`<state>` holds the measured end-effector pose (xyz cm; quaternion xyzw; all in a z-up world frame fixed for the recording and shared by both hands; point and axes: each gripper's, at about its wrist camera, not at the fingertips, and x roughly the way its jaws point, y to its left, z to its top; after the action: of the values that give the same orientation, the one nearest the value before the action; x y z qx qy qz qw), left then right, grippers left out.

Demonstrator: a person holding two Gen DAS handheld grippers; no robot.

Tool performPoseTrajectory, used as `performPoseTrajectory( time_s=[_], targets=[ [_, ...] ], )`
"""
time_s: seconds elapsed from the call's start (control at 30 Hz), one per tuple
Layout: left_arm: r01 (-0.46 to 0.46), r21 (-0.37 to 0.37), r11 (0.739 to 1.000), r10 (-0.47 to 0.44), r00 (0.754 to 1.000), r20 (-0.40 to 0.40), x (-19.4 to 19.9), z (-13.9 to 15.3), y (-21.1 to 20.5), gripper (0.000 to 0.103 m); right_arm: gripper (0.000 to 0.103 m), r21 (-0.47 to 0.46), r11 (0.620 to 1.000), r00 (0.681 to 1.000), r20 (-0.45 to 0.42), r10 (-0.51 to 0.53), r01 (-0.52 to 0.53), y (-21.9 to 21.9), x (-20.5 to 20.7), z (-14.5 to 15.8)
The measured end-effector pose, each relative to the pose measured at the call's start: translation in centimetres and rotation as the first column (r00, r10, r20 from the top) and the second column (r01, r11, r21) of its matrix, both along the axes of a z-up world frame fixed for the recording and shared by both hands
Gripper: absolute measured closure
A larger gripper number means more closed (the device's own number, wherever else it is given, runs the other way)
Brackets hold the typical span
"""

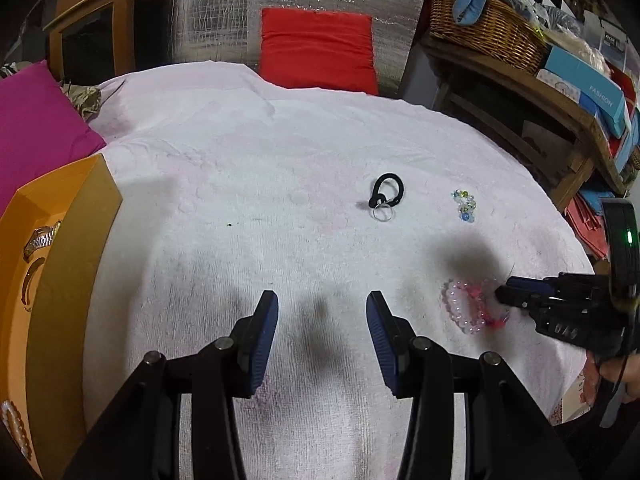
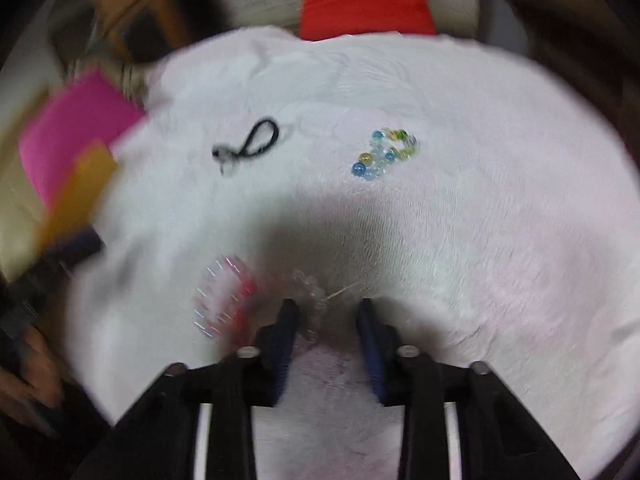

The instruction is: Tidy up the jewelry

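Note:
A pink and clear bead bracelet (image 1: 472, 308) lies on the white towel (image 1: 280, 184); it is blurred in the right wrist view (image 2: 224, 296). My right gripper (image 1: 502, 294) is open with its tips at the bracelet's right end; in its own view (image 2: 328, 312) clear beads lie between the fingers. My left gripper (image 1: 322, 308) is open and empty above bare towel. A black cord with rings (image 1: 386, 196) (image 2: 248, 146) and a blue-green bead bracelet (image 1: 464, 204) (image 2: 386, 154) lie farther back. An orange box (image 1: 48, 264) at left holds a gold watch (image 1: 40, 240) and pearls (image 1: 12, 420).
A magenta cushion (image 1: 36, 128) lies behind the box, a red cushion (image 1: 320, 52) at the back. A wooden shelf with a wicker basket (image 1: 484, 28) and boxes stands at the right. The towel's right edge drops off near my right gripper.

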<state>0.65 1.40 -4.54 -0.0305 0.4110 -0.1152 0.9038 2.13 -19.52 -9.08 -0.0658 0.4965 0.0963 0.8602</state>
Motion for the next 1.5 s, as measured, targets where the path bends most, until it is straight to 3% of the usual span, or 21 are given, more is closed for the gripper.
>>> performPoseTrajectory(
  time_s=[0.07, 0.17, 0.3, 0.57, 0.73, 0.9, 1.0, 1.03, 1.1, 1.17, 1.5],
  targets=[
    [-0.003, -0.003, 1.000, 0.003, 1.000, -0.002, 0.1, -0.1, 0.0, 0.056, 0.095, -0.040, 0.999, 0.999, 0.032, -0.013, 0.014, -0.3, -0.3, 0.3],
    [0.008, -0.023, 1.000, -0.008, 1.000, -0.016, 0.6, -0.2, -0.4, 0.056, 0.095, -0.003, 0.997, 0.994, 0.073, -0.078, 0.078, -2.8, -0.1, 1.5],
    [0.030, -0.065, 0.997, -0.033, 0.998, -0.047, 2.3, -0.2, -1.6, 0.056, 0.094, 0.146, 0.970, 0.976, 0.073, -0.206, 0.193, -7.0, 0.6, 2.7],
    [0.205, -0.122, 0.971, -0.211, 0.976, -0.046, 8.0, 1.1, -10.4, 0.056, 0.094, 0.235, 0.935, 0.956, 0.065, -0.288, 0.265, -9.8, 1.2, 3.4],
    [0.313, -0.121, 0.942, -0.324, 0.942, -0.090, 11.0, -0.1, -16.5, 0.056, 0.094, 0.279, 0.913, 0.949, 0.018, -0.314, 0.297, -11.7, 1.6, 2.5],
    [0.320, -0.066, 0.945, -0.326, 0.933, -0.153, 13.3, -1.8, -19.3, 0.056, 0.094, 0.295, 0.901, 0.945, -0.025, -0.326, 0.319, -12.7, 2.2, 1.5],
    [0.333, -0.034, 0.942, -0.334, 0.930, -0.151, 13.8, -2.3, -20.3, 0.057, 0.094, 0.303, 0.893, 0.941, -0.044, -0.336, 0.333, -13.2, 2.5, 1.0],
    [0.337, -0.018, 0.941, -0.336, 0.930, -0.146, 13.8, -2.4, -20.5, 0.059, 0.094, 0.308, 0.889, 0.939, -0.053, -0.339, 0.339, -13.4, 2.6, 0.8],
    [0.328, 0.024, 0.944, -0.322, 0.937, -0.136, 14.1, -2.7, -20.4, 0.083, 0.094, 0.319, 0.885, 0.939, -0.062, -0.338, 0.340, -13.4, 2.7, 0.7],
    [0.327, 0.029, 0.945, -0.320, 0.938, -0.134, 14.3, -2.7, -19.8, 0.093, 0.094, 0.330, 0.885, 0.943, -0.061, -0.327, 0.328, -13.1, 2.8, 0.7],
    [0.348, 0.030, 0.937, -0.346, 0.936, -0.059, 11.2, 0.3, -16.7, 0.094, 0.094, 0.267, 0.926, 0.963, -0.069, -0.260, 0.268, -10.6, 3.2, 0.2]
  ],
)
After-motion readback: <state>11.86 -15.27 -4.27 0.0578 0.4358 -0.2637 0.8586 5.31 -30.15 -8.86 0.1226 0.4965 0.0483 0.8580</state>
